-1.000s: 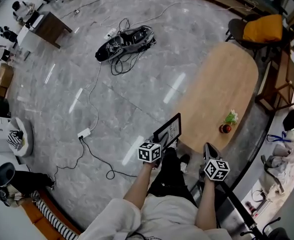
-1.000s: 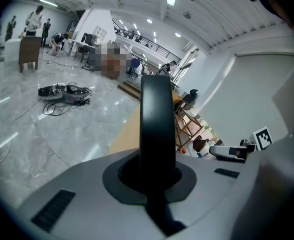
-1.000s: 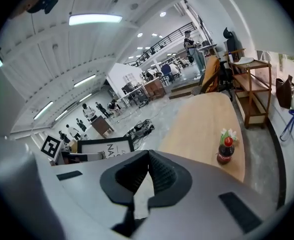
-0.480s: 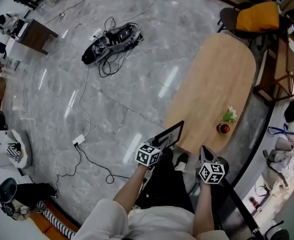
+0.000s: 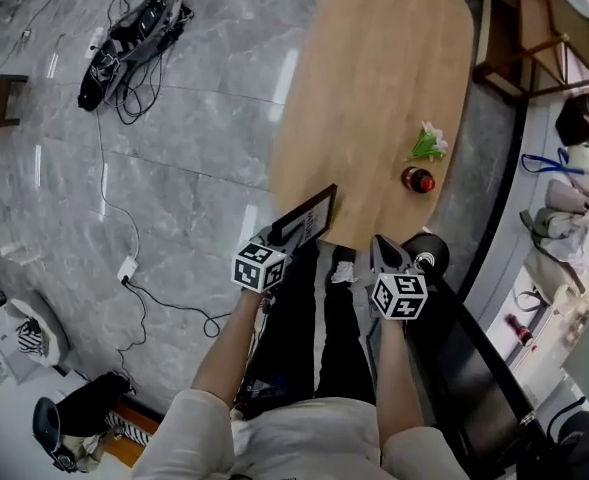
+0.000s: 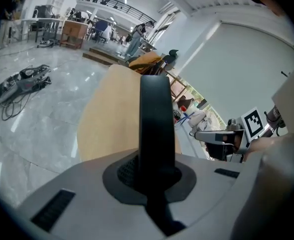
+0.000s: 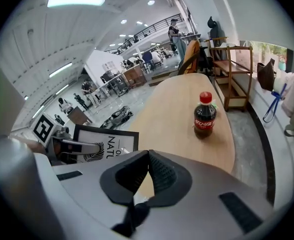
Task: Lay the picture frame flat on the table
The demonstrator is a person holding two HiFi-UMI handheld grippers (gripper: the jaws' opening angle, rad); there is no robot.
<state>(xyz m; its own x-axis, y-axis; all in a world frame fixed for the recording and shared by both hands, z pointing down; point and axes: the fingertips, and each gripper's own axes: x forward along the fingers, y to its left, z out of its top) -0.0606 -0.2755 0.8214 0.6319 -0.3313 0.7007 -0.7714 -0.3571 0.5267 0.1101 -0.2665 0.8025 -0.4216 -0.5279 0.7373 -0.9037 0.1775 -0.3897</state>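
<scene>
In the head view my left gripper (image 5: 277, 240) is shut on the lower left edge of the black picture frame (image 5: 306, 218). The frame stands tilted over the near end of the oval wooden table (image 5: 374, 68). The left gripper view shows the frame (image 6: 156, 119) edge-on, clamped between the jaws of the left gripper (image 6: 156, 170). My right gripper (image 5: 380, 252) hovers right of the frame, apart from it, over the table's near edge. Its jaws (image 7: 147, 156) are shut with nothing in them. From the right gripper view the frame's white print (image 7: 105, 145) faces me.
A cola bottle (image 5: 418, 179) (image 7: 204, 116) and a small green plant (image 5: 429, 143) stand on the table's right side. On the floor lie a black bundle of gear with cables (image 5: 134, 33) and a power strip (image 5: 127, 268). A wooden chair (image 5: 534, 18) stands at the far right.
Both grippers have come down toward the table's near end, the frame going with the left one. The head view has shifted, so the table now fills the upper middle.
</scene>
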